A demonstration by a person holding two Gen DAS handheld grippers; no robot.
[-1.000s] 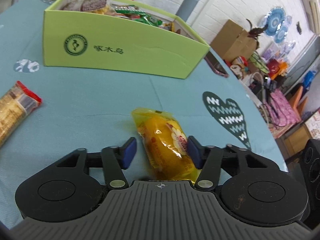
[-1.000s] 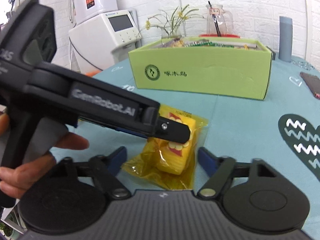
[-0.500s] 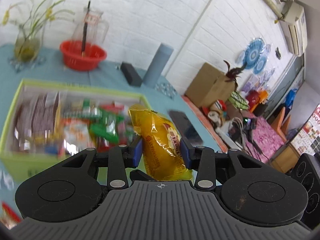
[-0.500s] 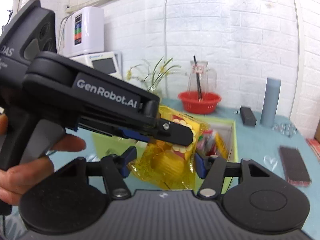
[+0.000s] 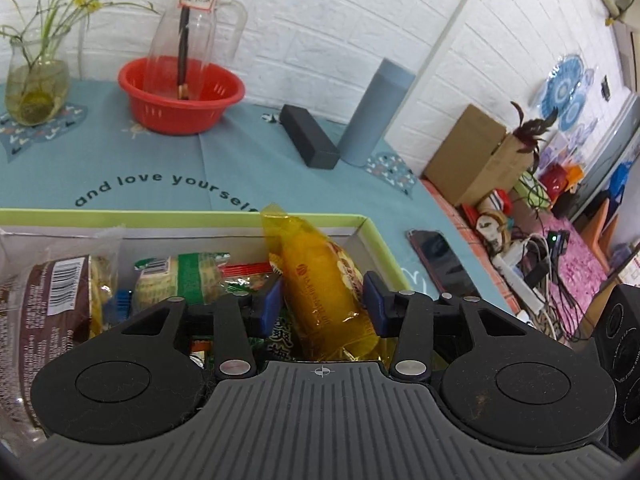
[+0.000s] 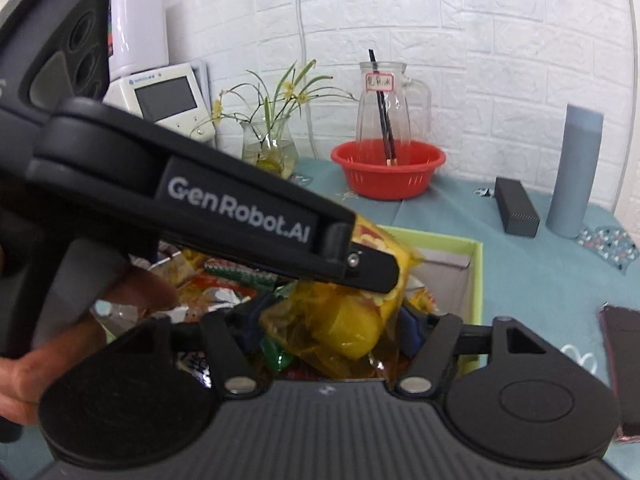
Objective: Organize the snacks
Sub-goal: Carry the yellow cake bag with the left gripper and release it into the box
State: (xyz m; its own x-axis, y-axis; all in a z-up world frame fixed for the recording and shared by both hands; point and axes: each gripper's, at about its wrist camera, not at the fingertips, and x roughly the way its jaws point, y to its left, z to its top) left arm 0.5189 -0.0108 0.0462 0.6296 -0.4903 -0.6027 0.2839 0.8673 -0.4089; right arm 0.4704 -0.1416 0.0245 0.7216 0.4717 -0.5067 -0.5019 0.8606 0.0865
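Both claws carried the yellow snack packet (image 5: 320,292) off the desk (image 5: 160,168) to above the green box (image 5: 376,236). Left claw (image 5: 323,305) grips it; right claw (image 6: 332,332) jaws just opened around it, likely for dropping among other snacks.

Box (image 5: 372,227) near on the desk (image 5: 224,160), packets (image 5: 180,280) lying inside. Snack (image 5: 320,280) above the box's right part, between the left tool's (image 5: 324,304) pads and over the right tool (image 6: 332,320). Far behind: vase (image 5: 36,88) left, then basin (image 5: 181,96) with jug (image 5: 196,28) standing in it, case (image 5: 308,142), flask (image 5: 376,116) rightmost. Phone (image 5: 440,256) right of the box.
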